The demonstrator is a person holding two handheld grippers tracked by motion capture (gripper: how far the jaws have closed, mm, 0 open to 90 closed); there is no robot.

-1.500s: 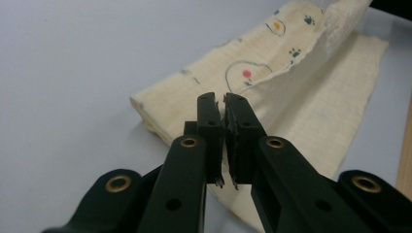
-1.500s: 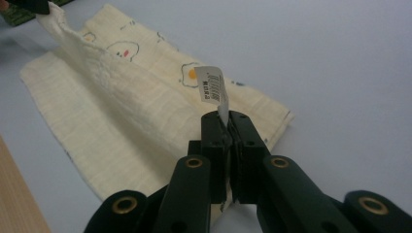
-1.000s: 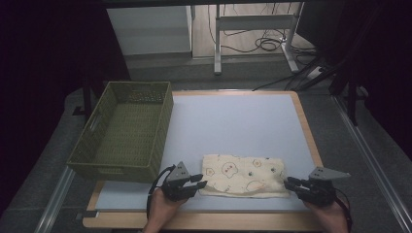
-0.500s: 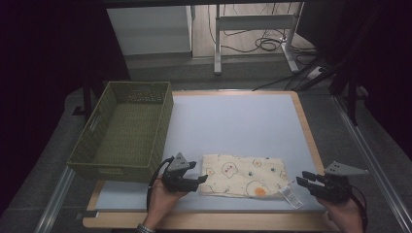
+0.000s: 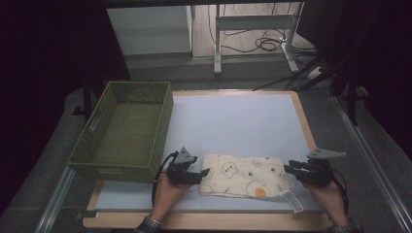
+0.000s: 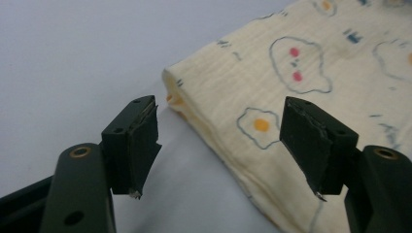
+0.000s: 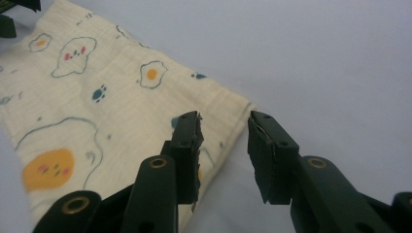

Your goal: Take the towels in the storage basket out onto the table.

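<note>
Evidently we are working a folded cloth [image 5: 242, 175], lying flat near the table's [image 5: 233, 121] front edge; our left gripper [image 5: 200, 174] is gaping wide astride its left fold, our right gripper [image 5: 287, 169] is sitting narrowly parted at its right hem, likely for a two-ended lift; a green basket [image 5: 127, 128] is waiting to the left.
</note>
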